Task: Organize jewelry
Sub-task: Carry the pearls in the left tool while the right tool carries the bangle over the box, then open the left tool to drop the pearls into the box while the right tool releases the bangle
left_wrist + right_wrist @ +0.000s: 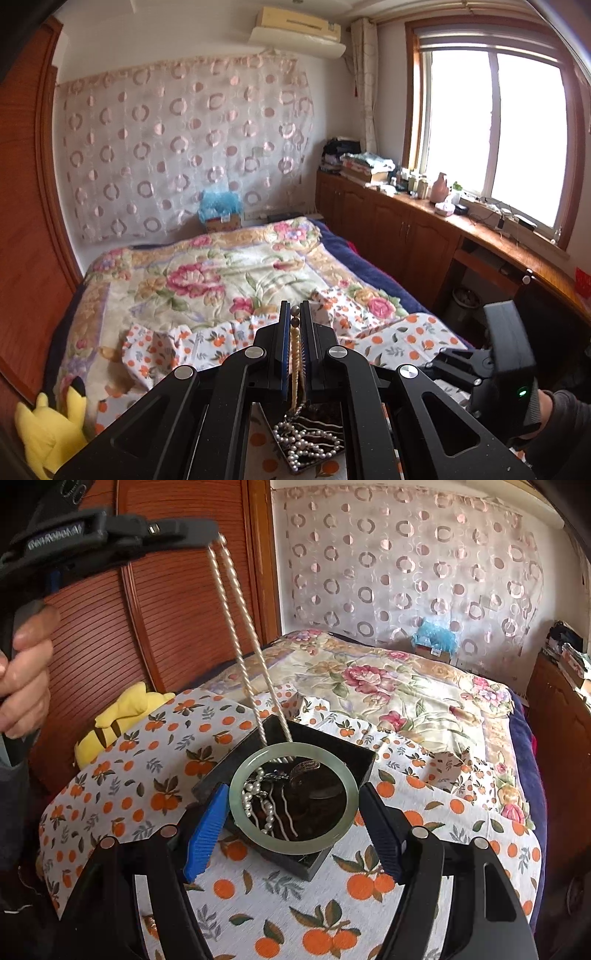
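Right gripper [293,830] sits wide open around the jade bangle [293,798], which seems to rest on the black box [356,762] rim — probably lining up a grab. Further up, the left gripper [212,539] is clamped on the pearl necklace [240,627], its strands running down into the box, likely to keep them untangled

The bangle [293,797] looks like smooth, glossy pale green stone. The pearl necklace [243,642] has a soft sheen, its strands twisted like rope. The box [354,764] is matt black. Under it lies a printed cotton-like cloth [258,897] with a fine weave. The right tongs [293,830] have ribbed blue rubbery pads [205,834] on matt black plastic arms. The far wardrobe [166,602] is ribbed, glossy wood.
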`<state>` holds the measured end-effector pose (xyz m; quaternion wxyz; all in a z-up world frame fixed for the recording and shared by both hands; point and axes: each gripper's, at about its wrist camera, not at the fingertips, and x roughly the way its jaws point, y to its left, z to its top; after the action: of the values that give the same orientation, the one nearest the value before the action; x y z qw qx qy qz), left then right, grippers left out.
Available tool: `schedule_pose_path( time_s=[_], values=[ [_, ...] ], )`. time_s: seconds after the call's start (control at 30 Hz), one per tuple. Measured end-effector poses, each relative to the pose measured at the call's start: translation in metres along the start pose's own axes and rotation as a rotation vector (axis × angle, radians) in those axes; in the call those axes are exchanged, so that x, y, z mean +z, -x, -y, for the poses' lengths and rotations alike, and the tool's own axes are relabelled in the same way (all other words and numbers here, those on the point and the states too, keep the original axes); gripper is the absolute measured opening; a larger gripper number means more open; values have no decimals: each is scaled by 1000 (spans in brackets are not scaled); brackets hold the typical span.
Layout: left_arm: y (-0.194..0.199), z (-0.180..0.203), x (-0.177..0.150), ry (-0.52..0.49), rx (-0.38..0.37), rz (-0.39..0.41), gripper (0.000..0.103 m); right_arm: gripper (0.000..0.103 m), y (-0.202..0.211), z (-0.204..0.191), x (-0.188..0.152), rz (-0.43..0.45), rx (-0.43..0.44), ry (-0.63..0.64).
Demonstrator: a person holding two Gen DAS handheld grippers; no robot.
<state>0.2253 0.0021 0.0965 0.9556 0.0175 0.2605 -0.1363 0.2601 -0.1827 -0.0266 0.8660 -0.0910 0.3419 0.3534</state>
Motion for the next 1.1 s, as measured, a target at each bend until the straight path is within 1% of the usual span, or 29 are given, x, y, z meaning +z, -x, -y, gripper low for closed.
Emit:
schedule_pose_path(
  time_s=[0.1,0.23,0.43,0.63,0.67,0.7,0.77,0.83,0.9,1.03,1.1],
  values=[
    [-17,-8,-9,14,-1,-35,4,74,-8,2,-1,-14,6,-4],
    [-45,-14,-30,17,1,-106,4,74,-19,1,-3,-33,15,-5],
    [-76,-18,-57,30,-12,-193,4,74,-27,-4,-3,-38,31,11],
    [-82,-23,-81,51,4,-238,6,74,-38,-9,-4,-55,18,50],
    [-80,-24,-85,53,9,-239,9,74,-39,-9,-4,-58,20,51],
    [-78,-24,-88,58,11,-240,16,74,-41,-9,-5,-64,22,52],
    [-72,-28,-97,77,12,-243,23,74,-45,-10,-6,-73,25,57],
    [-65,-31,-106,92,22,-246,25,74,-50,-13,-7,-85,30,67],
    [-58,-36,-114,112,32,-251,31,74,-53,-14,-9,-96,39,75],
    [-48,-41,-125,126,49,-261,31,74,-60,-17,-9,-116,43,85],
    [-44,-40,-129,124,54,-264,36,74,-60,-17,-7,-118,44,86]
  ],
)
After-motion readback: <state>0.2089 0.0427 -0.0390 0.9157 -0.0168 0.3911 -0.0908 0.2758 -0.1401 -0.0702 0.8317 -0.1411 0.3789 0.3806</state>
